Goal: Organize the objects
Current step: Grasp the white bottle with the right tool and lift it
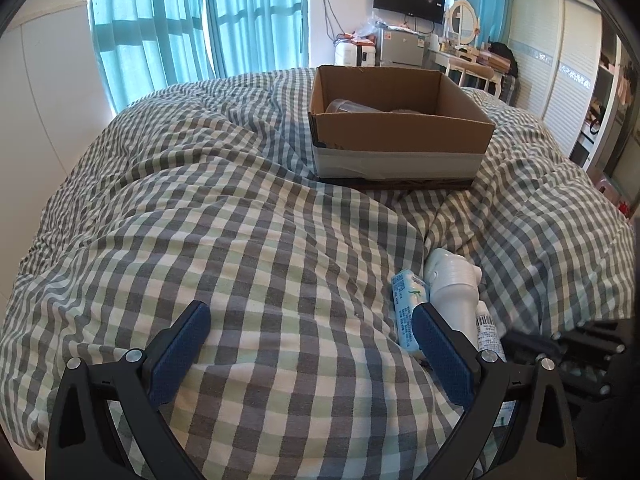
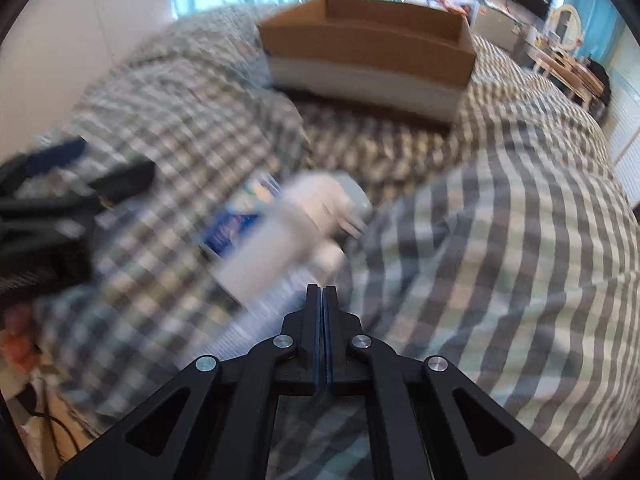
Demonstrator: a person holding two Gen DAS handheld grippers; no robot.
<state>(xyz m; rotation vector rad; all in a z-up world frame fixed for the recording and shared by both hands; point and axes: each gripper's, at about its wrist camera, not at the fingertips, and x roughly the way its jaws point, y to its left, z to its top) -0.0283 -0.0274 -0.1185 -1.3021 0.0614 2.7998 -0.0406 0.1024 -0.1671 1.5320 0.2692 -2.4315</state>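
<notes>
An open cardboard box (image 1: 400, 128) sits on the checked quilt at the far side of the bed, with a clear jar (image 1: 346, 107) lying inside. A white bottle-like object (image 1: 454, 280), a blue tissue pack (image 1: 406, 304) and a small labelled tube (image 1: 489, 334) lie together on the quilt. My left gripper (image 1: 308, 324) is open and empty, its right finger beside the tissue pack. My right gripper (image 2: 322, 290) is shut and empty, just in front of the blurred white object (image 2: 288, 232) and blue pack (image 2: 236, 220). The box (image 2: 368, 52) lies beyond.
The checked quilt (image 1: 240, 220) is rumpled, with a fold beside the objects. The left gripper (image 2: 52, 200) shows at the left of the right wrist view. Teal curtains (image 1: 160, 32), a TV, a fridge and a dressing table stand behind the bed.
</notes>
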